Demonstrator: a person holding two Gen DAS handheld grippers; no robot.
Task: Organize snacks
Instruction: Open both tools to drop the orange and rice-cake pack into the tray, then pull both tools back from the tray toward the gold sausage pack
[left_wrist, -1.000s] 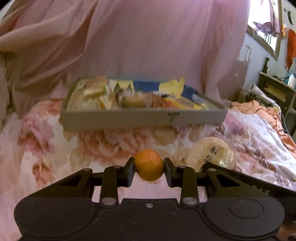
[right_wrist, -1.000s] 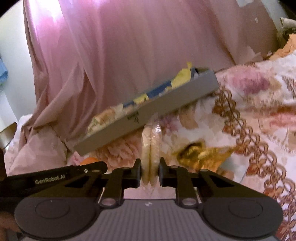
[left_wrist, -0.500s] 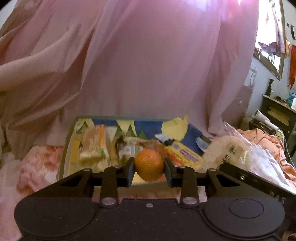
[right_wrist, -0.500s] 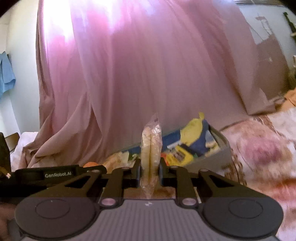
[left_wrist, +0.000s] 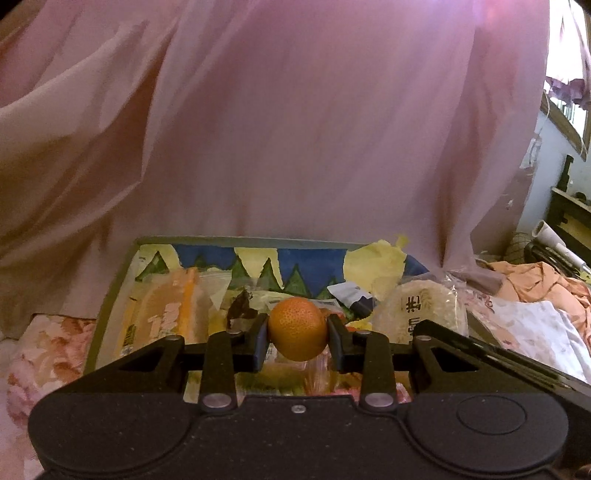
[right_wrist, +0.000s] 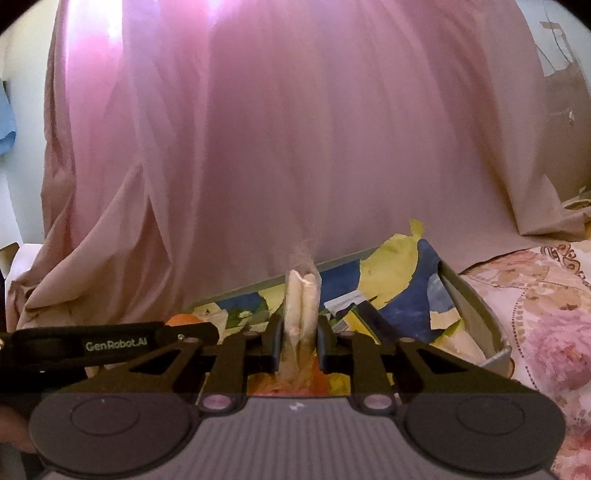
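Left gripper (left_wrist: 297, 341) was clamped on a small orange (left_wrist: 297, 334), round, with pitted matte peel, pads bearing on its two sides. Right gripper (right_wrist: 298, 341) was closed on a clear-wrapped pack of rice crackers (right_wrist: 302, 302), held on edge, two pale discs side by side, crinkled film twisted above them. In the left wrist view the same pack (left_wrist: 424, 306) showed just right of the left jaws, flat face toward the camera, printed characters on the film. Directly beyond and below both sets of jaws lay the tray (left_wrist: 110, 295): shallow, grey, straight-walled, lined with paper painted in blue, yellow and green. Ahead-left of the left jaws, wrapped snacks (left_wrist: 166, 314) already lay in it, glossy yellow-orange packaging, details blurred. Judgement: task partly done; several items were boxed, and both carried items hung above the tray interior, not yet set down. Placing and releasing the two remained; whether other snacks waited outside the tray could not be told. To either side, floral bedding (right_wrist: 546, 317), soft. Farthest, a pink curtain (left_wrist: 295, 129) hung in loose folds.
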